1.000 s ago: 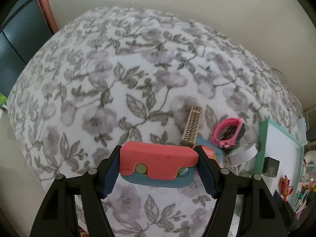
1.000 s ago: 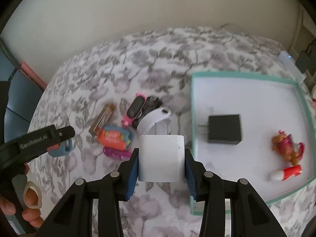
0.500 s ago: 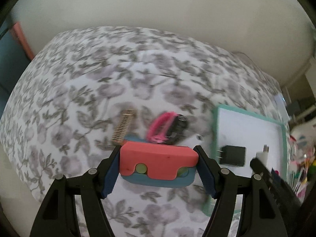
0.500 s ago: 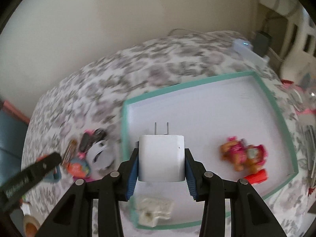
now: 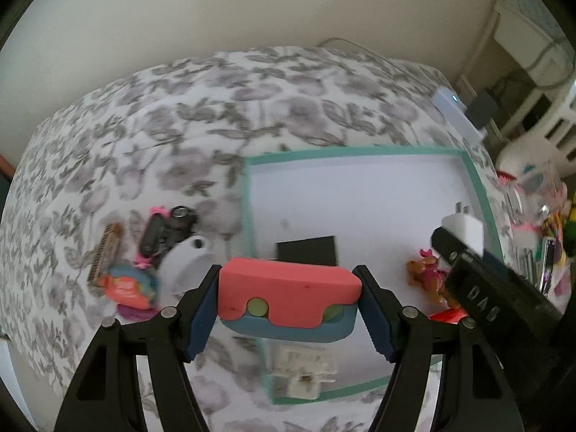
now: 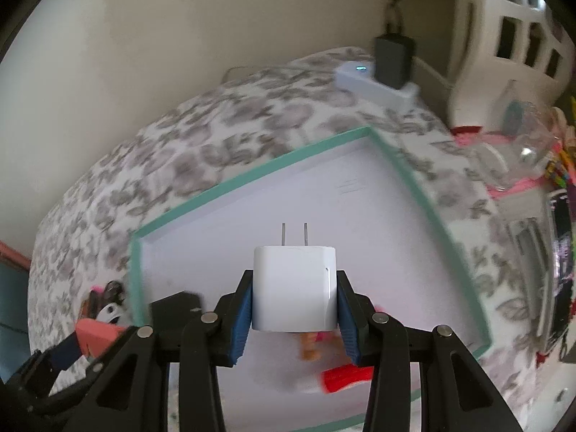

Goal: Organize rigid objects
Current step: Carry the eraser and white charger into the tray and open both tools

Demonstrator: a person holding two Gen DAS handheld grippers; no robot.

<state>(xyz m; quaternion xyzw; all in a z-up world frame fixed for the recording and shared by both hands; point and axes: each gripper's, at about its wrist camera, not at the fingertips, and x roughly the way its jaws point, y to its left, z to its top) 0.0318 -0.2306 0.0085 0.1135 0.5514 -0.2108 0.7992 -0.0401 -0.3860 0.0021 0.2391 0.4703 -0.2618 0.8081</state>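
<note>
This is a lived-in room of a home. The counter (image 5: pixel 252 108) wears a white cloth printed with grey flowers and leaves and stands against a plain cream wall (image 5: pixel 216 7). At its far corner a white power strip (image 6: pixel 374 86) with a small lit lamp carries a black adapter (image 6: pixel 392 59), its cords running up the wall. Beside that stands a white plastic basket (image 6: pixel 511 36) with cut-out openings. Along the right edge lies a jumble of bright small things (image 5: pixel 547 230), pink, yellow and green, too blurred to name. A shallow white tray with a teal rim (image 5: pixel 478 187) holds a small orange-and-pink toy figure (image 5: pixel 428 277), and more trinkets (image 5: pixel 144 259) lie loose on the cloth.
</note>
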